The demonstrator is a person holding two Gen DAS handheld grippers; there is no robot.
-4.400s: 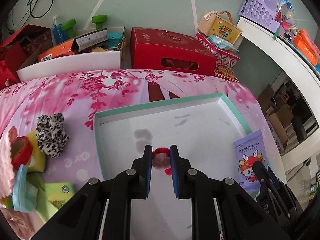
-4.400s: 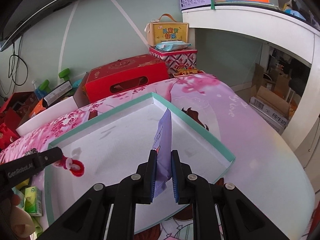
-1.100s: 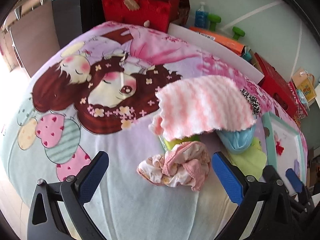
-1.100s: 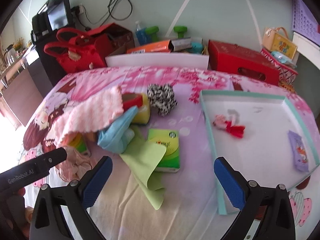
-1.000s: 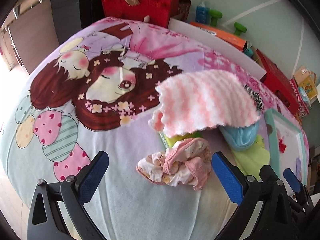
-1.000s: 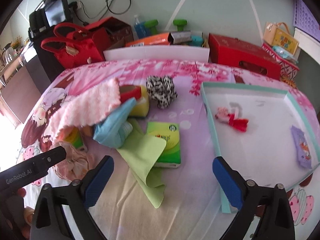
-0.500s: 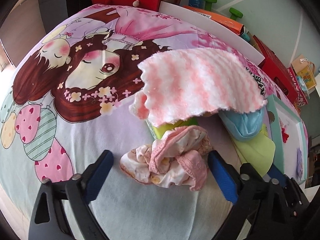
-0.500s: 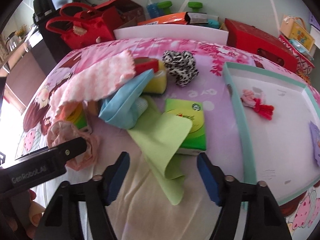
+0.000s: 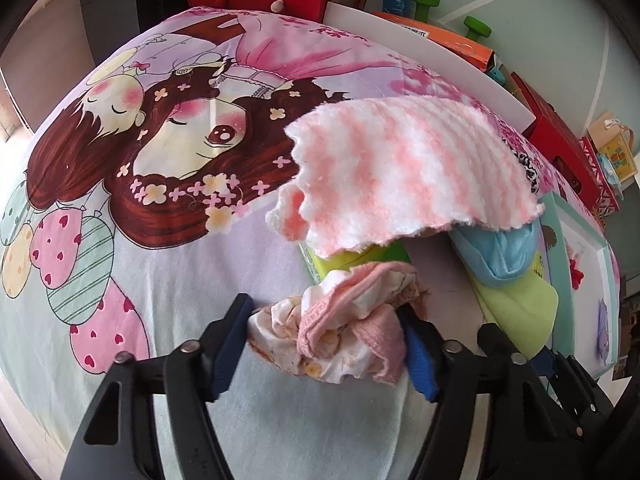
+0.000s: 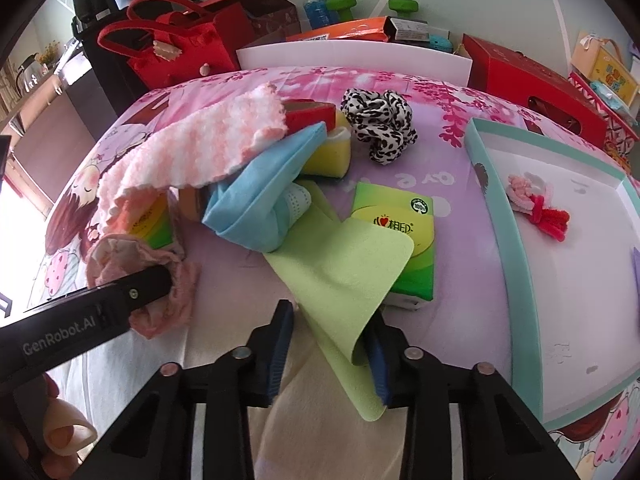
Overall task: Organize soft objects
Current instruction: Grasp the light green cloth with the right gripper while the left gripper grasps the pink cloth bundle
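Right now both claws are closing, each around a different soft piece on the printed bedsheet [image 9: 120, 240].

The left claw [image 9: 324, 344] has the crumpled pink scrunchie [image 9: 340, 332] directly between its blue pads [image 9: 420, 360]. The bundle fills the gap side to side, its longer spread running across from one pad to the other. The pads sit at its edges and seem just to meet it, not yet squeezing.

The right claw [image 10: 328, 344] straddles the lower end of the green cloth [image 10: 348, 276]. That cloth lies as a strip running away from the claw, up and over the green tissue pack [image 10: 404, 236]. Its near end touches the right pad [image 10: 378, 360], while the left pad stands clear with bare sheet showing. So this claw is apart, with cloth inside the gap but not yet pinched.

The teal-rimmed tray [image 10: 486, 184], probably the destination, lies ahead and to the right of the right claw, nearer to it than to the left one.

The right wrist view shows the left claw from the side, buried in the scrunchie, with the person's hand [image 10: 60, 436] at the corner. Only the left wrist view shows both pads flanking the scrunchie. The striped pink towel [image 9: 400, 172] lies just beyond it.
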